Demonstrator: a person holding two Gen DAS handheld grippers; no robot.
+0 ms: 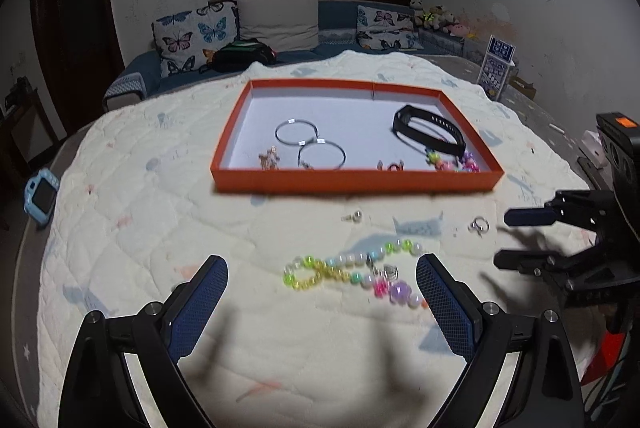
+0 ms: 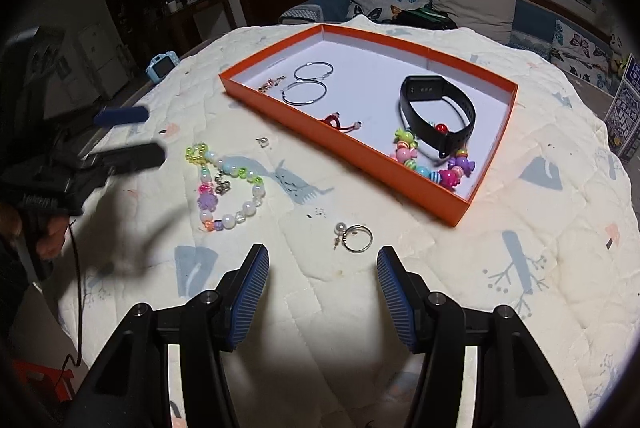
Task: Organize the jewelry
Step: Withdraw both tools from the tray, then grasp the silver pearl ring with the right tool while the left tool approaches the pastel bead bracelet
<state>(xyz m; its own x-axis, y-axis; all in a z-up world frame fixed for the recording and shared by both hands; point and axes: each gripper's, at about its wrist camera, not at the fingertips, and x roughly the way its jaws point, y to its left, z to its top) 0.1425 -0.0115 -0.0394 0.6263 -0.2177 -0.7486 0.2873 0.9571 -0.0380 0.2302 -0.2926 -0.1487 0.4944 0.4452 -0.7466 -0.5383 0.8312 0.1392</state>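
Left wrist view: quilted table cover [image 1: 140, 228] is lying before a sofa; orange tray [image 1: 356, 180] is already holding hoops and a black band [image 1: 430, 134]; I am holding my left gripper [image 1: 322, 278] wide, empty, over the pastel bead bracelet [image 1: 352, 270]. Right wrist view: my right gripper [image 2: 322, 270], half spread and empty, is nearing the silver ring [image 2: 357, 238] beside a pearl stud [image 2: 340, 228]; next I judge a low, careful pinch is needed.

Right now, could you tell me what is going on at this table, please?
A person is sorting jewelry into an orange tray with two handheld grippers. The tray already holds two hoop bangles, a black watch band and a colourful bead bracelet. The left gripper, open, hovers over a pastel bead bracelet; the right gripper, open and empty, faces a ring.
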